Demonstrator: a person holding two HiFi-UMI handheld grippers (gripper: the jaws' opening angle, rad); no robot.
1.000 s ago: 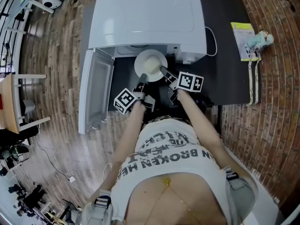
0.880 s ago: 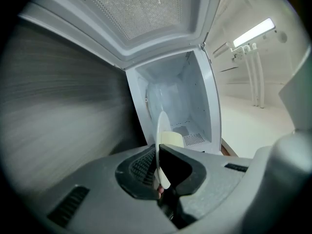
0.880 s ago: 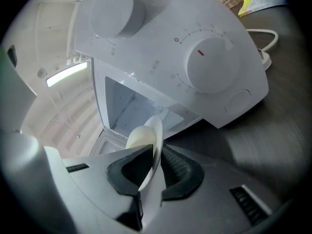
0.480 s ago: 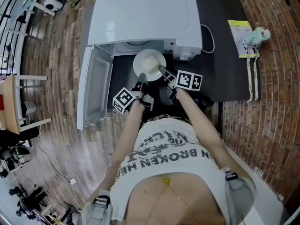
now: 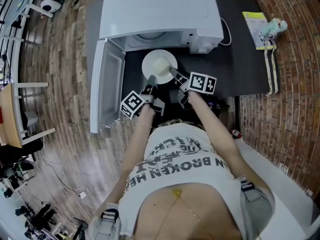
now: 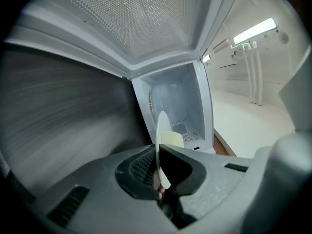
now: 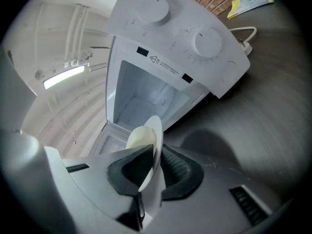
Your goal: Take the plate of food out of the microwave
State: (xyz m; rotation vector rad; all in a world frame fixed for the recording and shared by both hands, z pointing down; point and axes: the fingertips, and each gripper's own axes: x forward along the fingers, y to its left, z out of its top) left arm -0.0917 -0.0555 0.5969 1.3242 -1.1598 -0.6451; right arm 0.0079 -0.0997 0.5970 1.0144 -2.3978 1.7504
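Left tongs (image 5: pixel 151 80), just left of centre in the head view: pinched narrow on the near-left rim of the plate (image 5: pixel 160 64). The left gripper view confirms it: the thin white rim stands edge-on between the pads, gripped.

Right tongs (image 5: pixel 174 74), just right of centre: clamped on the near-right rim, set a shade wider. The rim is likewise caught between the pads in the right gripper view.

The plate is at upper centre of the head view, outside the cavity and over the dark bench (image 5: pixel 240 59), just in front of the mouth of the microwave (image 5: pixel 160 9). A pale mound of food (image 7: pixel 138 138) lies on it. Cannot tell whether its underside touches the bench.

The door (image 5: pixel 107 91) hangs open at the left of the frame, near the left tongs.

Risks, my reading:
- Both grips bite only the near rim, so the far half is unsupported. If the hands turn unevenly or drift apart, the plate dips away and the food slides toward the far edge.
- The pinch on the smooth rim is shallow. Any easing of either hand and the plate slips out.
- A swing toward frame left puts the plate or the left tongs against the open door.
- Set down too close to the near bench edge, the plate overhangs and can drop to the wooden floor (image 5: pixel 65 149).
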